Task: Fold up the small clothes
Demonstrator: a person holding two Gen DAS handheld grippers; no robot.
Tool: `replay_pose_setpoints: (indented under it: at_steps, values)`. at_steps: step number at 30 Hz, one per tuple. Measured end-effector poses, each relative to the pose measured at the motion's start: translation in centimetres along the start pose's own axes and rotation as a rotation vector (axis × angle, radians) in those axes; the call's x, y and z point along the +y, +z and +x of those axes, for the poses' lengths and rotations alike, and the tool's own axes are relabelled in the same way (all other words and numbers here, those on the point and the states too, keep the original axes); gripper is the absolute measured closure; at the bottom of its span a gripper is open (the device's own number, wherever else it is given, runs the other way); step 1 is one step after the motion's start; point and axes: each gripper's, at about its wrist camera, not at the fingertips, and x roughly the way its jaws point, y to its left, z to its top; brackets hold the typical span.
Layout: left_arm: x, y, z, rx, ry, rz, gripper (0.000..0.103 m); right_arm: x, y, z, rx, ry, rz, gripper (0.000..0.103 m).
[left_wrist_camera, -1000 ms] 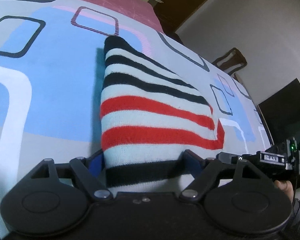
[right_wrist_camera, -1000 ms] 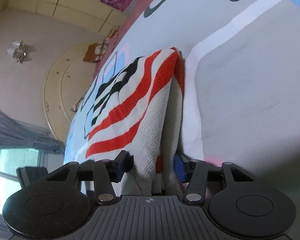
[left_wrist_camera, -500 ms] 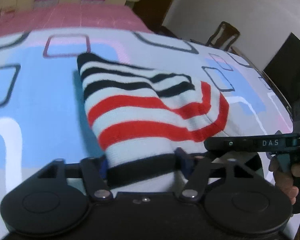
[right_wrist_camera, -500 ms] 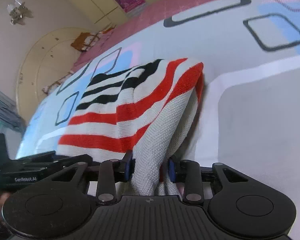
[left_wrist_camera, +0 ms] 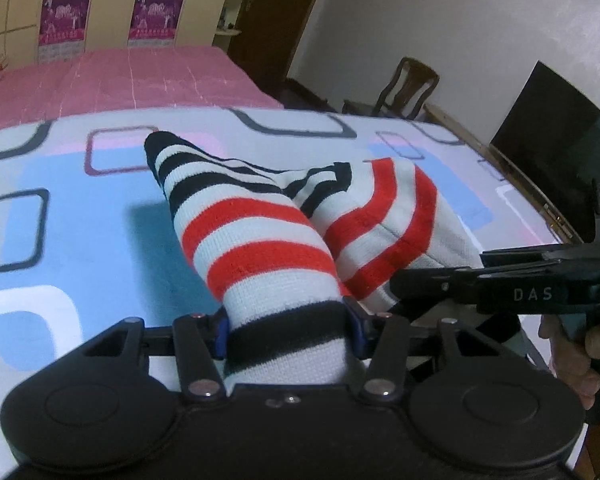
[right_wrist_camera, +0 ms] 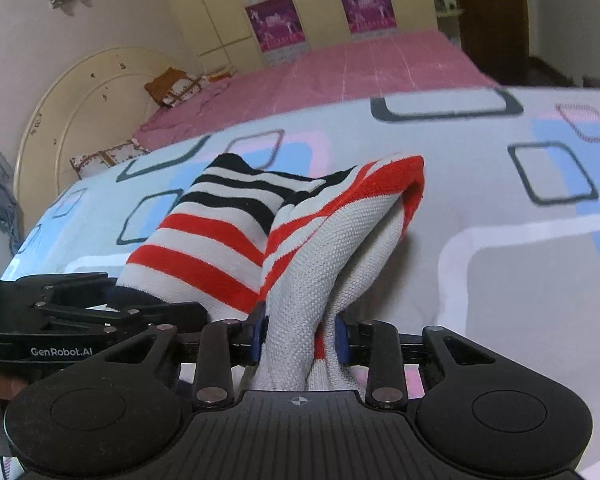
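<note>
A small knit garment with black, red and white stripes hangs lifted off the patterned bedsheet, its far end still touching the sheet. My left gripper is shut on its black-banded edge. My right gripper is shut on the other near edge, where the grey inner side of the garment shows. The two grippers sit close side by side; the right one shows in the left wrist view, the left one in the right wrist view.
The bed carries a pink cover further back and pillows by a round headboard. A wooden chair and a dark screen stand beyond the bed's right edge. Wardrobes line the far wall.
Both grippers have risen and tilted up with the garment, lifting its near part off the sheet. The garment has bunched into two humps and the grippers have come closer together.
</note>
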Motion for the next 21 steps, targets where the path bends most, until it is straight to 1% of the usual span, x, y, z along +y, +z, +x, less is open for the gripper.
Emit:
replay_pose_setpoints:
  at_steps: [5,9,17,21]
  values:
    - [1.1,-0.1,-2.8,-0.036,0.014,0.003,0.052,3.7,0.3,-0.4,-0.024,-0.003,-0.062,0.070]
    - [2.9,-0.7,-5.1,-0.051,0.033,-0.005,0.052,6.4,0.2,0.0,-0.025,0.018,-0.089,0.070]
    - [8.3,-2.9,-9.5,-0.059,0.101,-0.059,0.052,13.5,-0.4,3.7,0.007,0.086,-0.139,0.070]
    - [11.0,-3.9,-11.2,-0.052,0.119,-0.080,0.052,16.8,-1.0,6.0,0.027,0.120,-0.141,0.070]
